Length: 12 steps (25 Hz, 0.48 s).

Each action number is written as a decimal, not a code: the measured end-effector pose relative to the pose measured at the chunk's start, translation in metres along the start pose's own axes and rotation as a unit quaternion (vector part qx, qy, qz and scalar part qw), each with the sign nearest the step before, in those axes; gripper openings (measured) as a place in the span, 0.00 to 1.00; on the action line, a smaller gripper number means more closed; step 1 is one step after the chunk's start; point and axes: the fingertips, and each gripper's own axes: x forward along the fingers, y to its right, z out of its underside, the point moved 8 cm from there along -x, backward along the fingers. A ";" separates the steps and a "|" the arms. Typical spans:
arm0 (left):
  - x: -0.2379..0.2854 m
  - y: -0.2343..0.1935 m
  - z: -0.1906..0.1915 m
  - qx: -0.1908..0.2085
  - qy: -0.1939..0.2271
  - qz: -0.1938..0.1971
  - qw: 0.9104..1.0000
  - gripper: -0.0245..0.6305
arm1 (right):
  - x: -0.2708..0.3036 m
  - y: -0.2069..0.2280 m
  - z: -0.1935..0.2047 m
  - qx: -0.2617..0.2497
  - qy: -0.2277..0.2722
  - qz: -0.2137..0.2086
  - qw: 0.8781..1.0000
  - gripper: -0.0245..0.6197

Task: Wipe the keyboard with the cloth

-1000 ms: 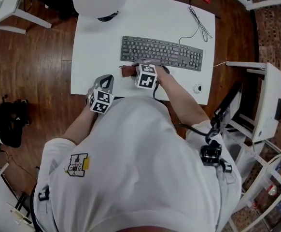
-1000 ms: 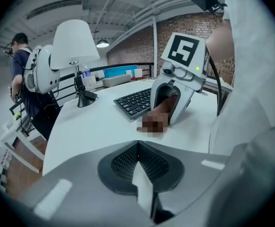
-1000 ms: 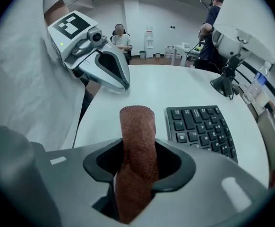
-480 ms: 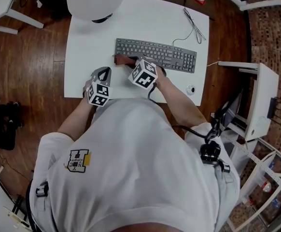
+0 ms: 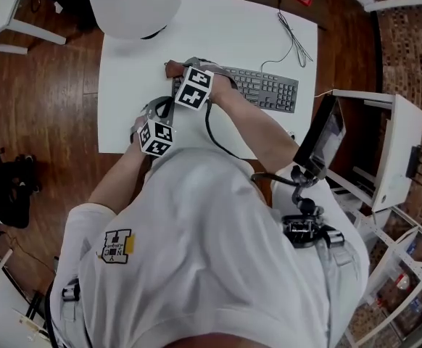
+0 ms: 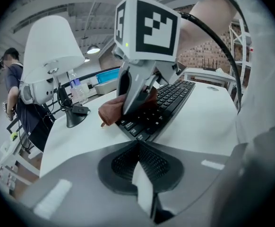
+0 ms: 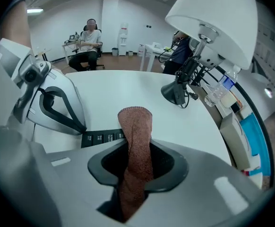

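Observation:
The dark keyboard (image 5: 269,87) lies across the white table (image 5: 124,107). My right gripper (image 5: 178,72) is over its left end, pointing steeply down, and is shut on the brown cloth (image 5: 172,69). Its jaws have just been closing, with the cloth (image 7: 135,141) between them and hanging out past the tips. A few keys (image 7: 102,137) show just beyond the jaws. In the left gripper view the cloth (image 6: 110,111) rests at the keyboard's (image 6: 168,100) near corner. My left gripper (image 5: 155,111) hovers near the table's front edge, shut and holding nothing (image 6: 138,145).
A white desk lamp (image 5: 133,2) stands at the table's far left, with a water bottle (image 7: 225,86) behind it. The keyboard's cable (image 5: 294,35) runs to the back right. A white stand (image 5: 385,151) is to the right. A person (image 7: 90,37) sits far off.
My right gripper has slid left along the keyboard, from its middle front to its left end, carrying the cloth. My left gripper has shifted a little beside it.

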 end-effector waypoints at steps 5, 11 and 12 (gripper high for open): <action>-0.001 -0.001 -0.001 0.006 -0.003 0.002 1.000 0.04 | -0.015 0.013 0.033 0.052 -0.012 0.006 0.999 0.20; -0.002 -0.003 -0.002 -0.001 -0.004 0.003 1.000 0.04 | -0.048 0.038 0.115 0.151 -0.049 0.041 0.987 0.20; -0.001 -0.003 -0.002 -0.003 -0.003 0.002 1.000 0.04 | -0.054 0.042 0.131 0.164 -0.056 0.050 0.984 0.20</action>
